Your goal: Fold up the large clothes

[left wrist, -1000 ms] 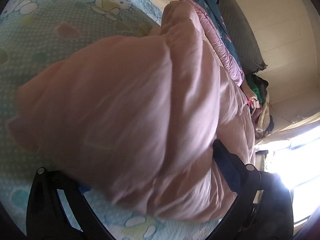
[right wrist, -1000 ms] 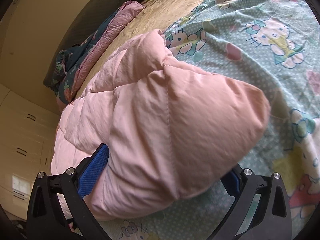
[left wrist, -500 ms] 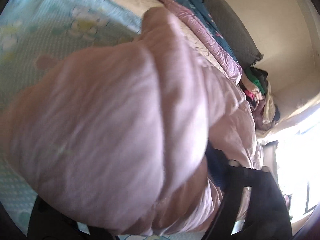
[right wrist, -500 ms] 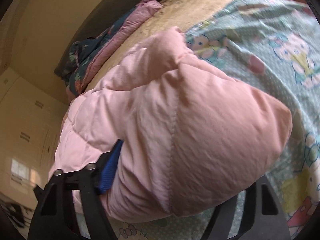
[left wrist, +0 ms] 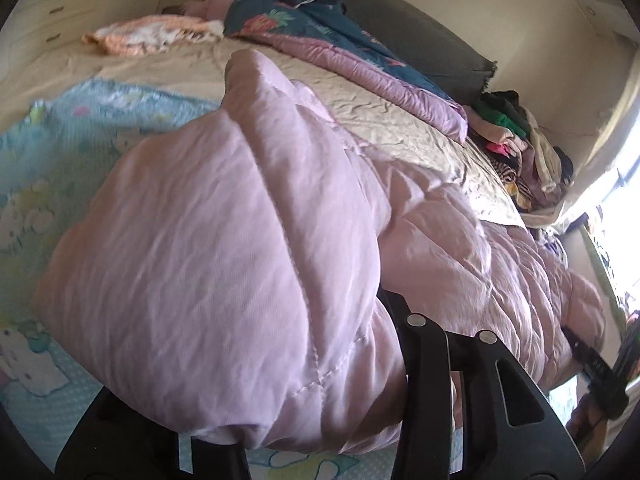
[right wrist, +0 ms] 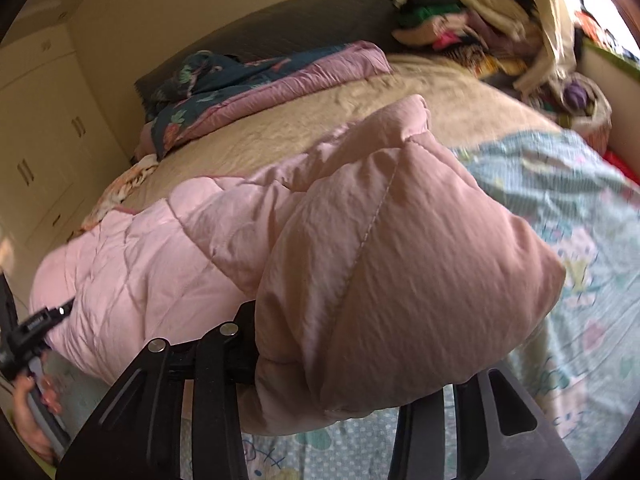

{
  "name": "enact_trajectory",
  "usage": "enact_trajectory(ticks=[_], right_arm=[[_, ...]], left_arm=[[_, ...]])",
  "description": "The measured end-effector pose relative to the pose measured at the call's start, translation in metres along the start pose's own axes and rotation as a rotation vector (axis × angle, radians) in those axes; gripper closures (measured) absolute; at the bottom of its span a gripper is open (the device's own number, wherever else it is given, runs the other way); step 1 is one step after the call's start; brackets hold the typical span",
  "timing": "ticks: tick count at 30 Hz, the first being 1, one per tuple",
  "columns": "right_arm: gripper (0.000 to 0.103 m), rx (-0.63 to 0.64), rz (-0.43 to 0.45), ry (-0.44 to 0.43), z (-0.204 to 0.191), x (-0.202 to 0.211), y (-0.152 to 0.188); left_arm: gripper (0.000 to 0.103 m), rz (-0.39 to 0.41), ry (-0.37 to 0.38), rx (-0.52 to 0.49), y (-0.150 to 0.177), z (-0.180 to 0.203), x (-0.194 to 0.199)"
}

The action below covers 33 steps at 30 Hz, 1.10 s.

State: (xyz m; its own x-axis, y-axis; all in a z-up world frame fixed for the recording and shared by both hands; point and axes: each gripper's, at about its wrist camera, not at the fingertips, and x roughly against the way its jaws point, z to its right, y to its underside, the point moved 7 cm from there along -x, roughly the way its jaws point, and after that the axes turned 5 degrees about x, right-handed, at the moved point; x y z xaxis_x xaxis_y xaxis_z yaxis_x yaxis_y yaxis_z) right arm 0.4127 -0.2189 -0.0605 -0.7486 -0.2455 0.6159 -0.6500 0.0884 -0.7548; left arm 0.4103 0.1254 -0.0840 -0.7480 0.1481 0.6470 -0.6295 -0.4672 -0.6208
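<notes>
On the bed [left wrist: 360, 92]:
Your left hand-held gripper [left wrist: 280, 412]: closing on pink quilted coat [left wrist: 224, 248]
Your right hand-held gripper [right wrist: 332, 384]: closing on it too

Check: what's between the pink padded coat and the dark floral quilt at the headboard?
Bare beige bedspread separates the pink padded coat from the floral quilt; both wrist views show it.

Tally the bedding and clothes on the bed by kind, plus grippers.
Pink quilted garment: 1
Cartoon-print sheet: 1
Floral blanket: 1
Beige bedspread: 1
Clothes pile: 1
Orange-and-white cloth: 1
Left gripper, right gripper: 2
Total: 8
</notes>
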Motion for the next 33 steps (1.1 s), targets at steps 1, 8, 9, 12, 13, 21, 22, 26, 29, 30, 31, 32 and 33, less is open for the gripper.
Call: enact_trajectory(ticks=[1, 8, 9, 12, 13, 21, 22, 26, 29, 30, 31, 32, 33], right_arm=[[0.068, 0.012, 0.004, -0.001, -0.003, 0.004, -0.001], [0.069, 0.111, 0.036, -0.004, -0.024, 0.039, -0.003], [0.069, 0.124, 0.040, -0.006, -0.027, 0.044, -0.001], [0.070, 0.145, 0.042, -0.007, -0.033, 0.057, 0.005], [0.069, 0.147, 0.040, -0.009, -0.034, 0.063, 0.008], [0.070, 0.149, 0.027, -0.017, -0.038, 0.096, 0.028], [0.070, 0.146, 0.025, -0.017, -0.039, 0.099, 0.030], [0.070, 0.144, 0.020, -0.016, -0.041, 0.108, 0.038], [0.070, 0.141, 0.016, -0.015, -0.043, 0.115, 0.043], [0.070, 0.140, 0.015, -0.016, -0.044, 0.116, 0.044], [0.070, 0.137, 0.013, -0.016, -0.044, 0.118, 0.045], [0.069, 0.134, 0.012, -0.016, -0.043, 0.118, 0.046], [0.070, 0.131, 0.010, -0.016, -0.043, 0.120, 0.047]], left_arm=[[0.071, 0.006, 0.000, -0.013, 0.000, 0.002, 0.004], [0.072, 0.025, 0.000, -0.080, 0.002, 0.010, 0.031], [0.072, 0.025, 0.000, -0.084, 0.003, 0.009, 0.034], [0.072, 0.025, 0.000, -0.095, 0.010, 0.008, 0.046], [0.072, 0.024, 0.002, -0.096, 0.012, 0.007, 0.050], [0.072, 0.012, 0.009, -0.110, 0.030, 0.001, 0.078], [0.072, 0.011, 0.011, -0.110, 0.033, 0.000, 0.081], [0.072, 0.007, 0.014, -0.110, 0.041, -0.003, 0.091], [0.072, 0.004, 0.015, -0.106, 0.044, -0.005, 0.095], [0.072, 0.003, 0.016, -0.105, 0.045, -0.006, 0.096], [0.072, 0.002, 0.016, -0.105, 0.046, -0.007, 0.097], [0.072, -0.001, 0.017, -0.103, 0.047, -0.008, 0.099], [0.072, -0.002, 0.019, -0.099, 0.048, -0.009, 0.100]])
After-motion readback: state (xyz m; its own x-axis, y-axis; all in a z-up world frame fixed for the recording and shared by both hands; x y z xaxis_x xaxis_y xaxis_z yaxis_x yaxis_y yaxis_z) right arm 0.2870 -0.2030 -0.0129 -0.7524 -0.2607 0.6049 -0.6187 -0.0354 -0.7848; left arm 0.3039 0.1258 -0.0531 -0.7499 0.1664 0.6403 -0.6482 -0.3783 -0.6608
